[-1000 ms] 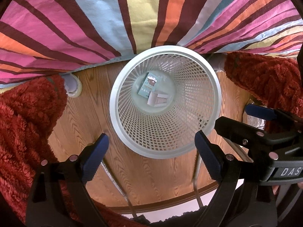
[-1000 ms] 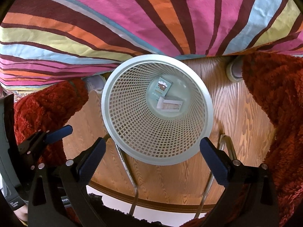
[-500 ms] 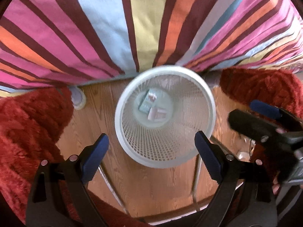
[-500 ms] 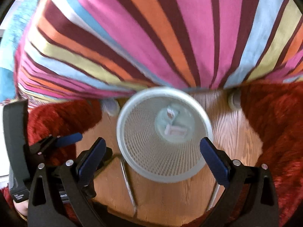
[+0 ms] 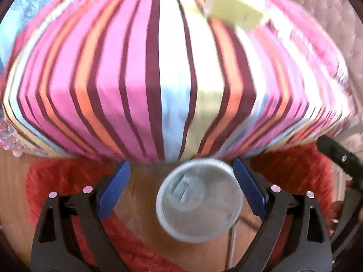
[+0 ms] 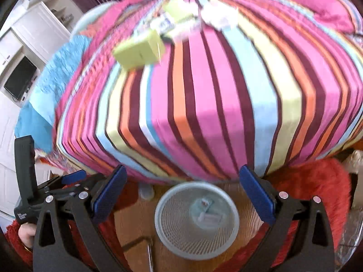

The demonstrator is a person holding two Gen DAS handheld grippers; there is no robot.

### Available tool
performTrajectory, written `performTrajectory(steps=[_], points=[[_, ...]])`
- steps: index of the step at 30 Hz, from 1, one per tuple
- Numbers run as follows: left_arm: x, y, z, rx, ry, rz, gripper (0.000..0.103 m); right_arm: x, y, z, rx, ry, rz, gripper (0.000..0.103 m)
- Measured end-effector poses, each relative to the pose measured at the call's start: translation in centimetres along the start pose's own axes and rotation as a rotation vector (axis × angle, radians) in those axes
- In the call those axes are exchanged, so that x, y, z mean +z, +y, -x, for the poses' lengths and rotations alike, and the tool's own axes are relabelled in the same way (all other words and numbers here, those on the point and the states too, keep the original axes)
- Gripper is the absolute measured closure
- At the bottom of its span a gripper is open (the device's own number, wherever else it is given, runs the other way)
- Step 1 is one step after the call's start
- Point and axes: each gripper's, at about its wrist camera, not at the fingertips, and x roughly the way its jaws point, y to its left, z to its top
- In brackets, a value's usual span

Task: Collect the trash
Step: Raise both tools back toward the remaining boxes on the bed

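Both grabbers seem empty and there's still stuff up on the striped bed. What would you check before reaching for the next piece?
1. Left gripper empty, jaws apart: ok.
2. Right gripper empty, jaws apart: ok.
3. Trash left to fetch: ok, a green box and small packets lie on the bed.
4. Basket upright on the floor, with room: ok, only a few pieces at the bottom.
5. Sharp view of the box for aiming: not ok, blurred.
6. Which packets are trash: cannot tell.

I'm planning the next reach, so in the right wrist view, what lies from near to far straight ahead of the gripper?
White mesh bin on the wood floor → striped bedspread → yellow-green box on the bed → blurred pale litter behind it.
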Motion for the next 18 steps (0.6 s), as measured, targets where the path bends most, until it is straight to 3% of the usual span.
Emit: performTrajectory(steps=[7, 18], points=[[2.9, -1.4, 3.6, -0.027, -0.114, -0.039, 0.008, 1.9, 0.9, 2.2, -0.038, -0.136, 0.086, 0.008], [6.4, -4.1, 4.7, -0.057, -0.19, -0.074, 0.008, 5.6, 0.4, 3.8, -0.075, -0.236, 0.068, 0.008]])
